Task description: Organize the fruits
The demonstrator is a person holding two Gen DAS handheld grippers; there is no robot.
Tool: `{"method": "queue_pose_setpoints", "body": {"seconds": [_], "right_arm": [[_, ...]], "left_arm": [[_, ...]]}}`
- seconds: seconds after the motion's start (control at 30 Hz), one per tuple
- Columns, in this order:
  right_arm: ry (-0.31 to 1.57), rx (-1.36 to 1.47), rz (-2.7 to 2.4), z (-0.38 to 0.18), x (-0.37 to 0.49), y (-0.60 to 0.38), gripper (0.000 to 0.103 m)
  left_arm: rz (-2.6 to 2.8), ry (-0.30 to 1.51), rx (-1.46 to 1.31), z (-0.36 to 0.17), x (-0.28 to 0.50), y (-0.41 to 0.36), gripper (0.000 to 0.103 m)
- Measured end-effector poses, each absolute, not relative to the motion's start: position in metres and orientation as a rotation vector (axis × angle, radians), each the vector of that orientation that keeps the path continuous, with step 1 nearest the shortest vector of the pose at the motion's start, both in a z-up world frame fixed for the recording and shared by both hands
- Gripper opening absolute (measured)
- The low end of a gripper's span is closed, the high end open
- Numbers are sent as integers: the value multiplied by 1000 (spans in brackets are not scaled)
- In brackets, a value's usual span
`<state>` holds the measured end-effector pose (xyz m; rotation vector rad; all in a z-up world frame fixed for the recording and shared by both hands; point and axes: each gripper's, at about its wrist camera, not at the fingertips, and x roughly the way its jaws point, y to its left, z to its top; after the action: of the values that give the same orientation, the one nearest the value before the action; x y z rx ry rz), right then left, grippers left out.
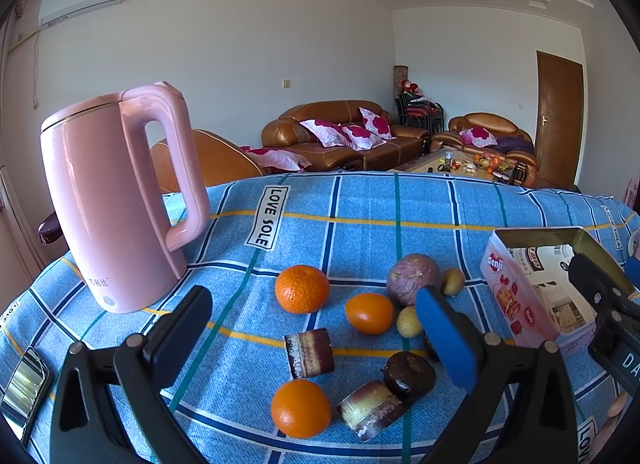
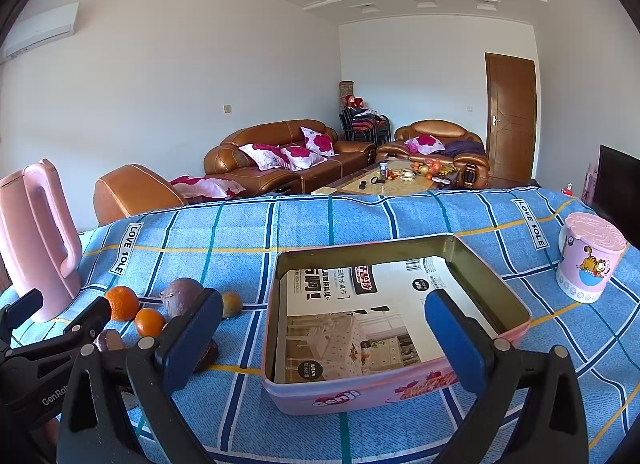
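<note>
Blue checked cloth (image 1: 360,199) covers the table on which all task items lie. In the left wrist view, your left gripper (image 1: 316,328) hovers with its fingers spread wide and nothing between them. Ahead of it lie three round oranges: one far (image 1: 301,288), one middle (image 1: 369,312), one near (image 1: 301,408). A dull purple round fruit (image 1: 413,279) and two small yellow-green fruits (image 1: 409,321) sit just beside the middle orange. Three chocolate-layered cakes (image 1: 309,352) lie among them. The pink rectangular tin (image 1: 516,304) stands to the right, and a pink plastic kettle (image 1: 112,199) to the left.

In the right wrist view, your right gripper (image 2: 324,328) is also wide open and empty, poised over the pink tin (image 2: 360,396), which holds only a printed paper sheet (image 2: 360,316). A pink cartoon cup (image 2: 590,260) stands far right.

Judgement: sorting has not begun; no fruit is in the tin. Next, lower the left gripper around one orange, avoiding the cakes, and close gently on it.
</note>
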<state>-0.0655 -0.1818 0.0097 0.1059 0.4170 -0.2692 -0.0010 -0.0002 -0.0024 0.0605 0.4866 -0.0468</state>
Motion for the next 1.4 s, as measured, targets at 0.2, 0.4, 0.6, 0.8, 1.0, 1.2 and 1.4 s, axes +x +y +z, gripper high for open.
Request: {"method": "queue_pose_setpoints", "body": {"seconds": [0.2,0.4,0.6,0.8,1.0,1.2,1.4], "right_arm": [[417,104,-270,10,-66,-182,102],[418,107,-270,10,-65,-182,102],[419,106,-270,10,-65,-181,102],[420,107,-269,10,-64,-181,102],[421,105,-269,10,-64,-180,102],[423,104,-266,10,-63,-179,102],[426,100,-258,10,-63,-177,102]], "left_arm": [[-48,486,61,-2,-1,0,103],[-48,487,60,-2,-1,0,103],[-48,487,60,-2,-1,0,103],[-48,487,60,-2,-1,1,103],[-48,488,59,-2,-1,0,103],[-48,488,60,-2,-1,1,103],[-55,495,59,-4,-1,1,103]]}}
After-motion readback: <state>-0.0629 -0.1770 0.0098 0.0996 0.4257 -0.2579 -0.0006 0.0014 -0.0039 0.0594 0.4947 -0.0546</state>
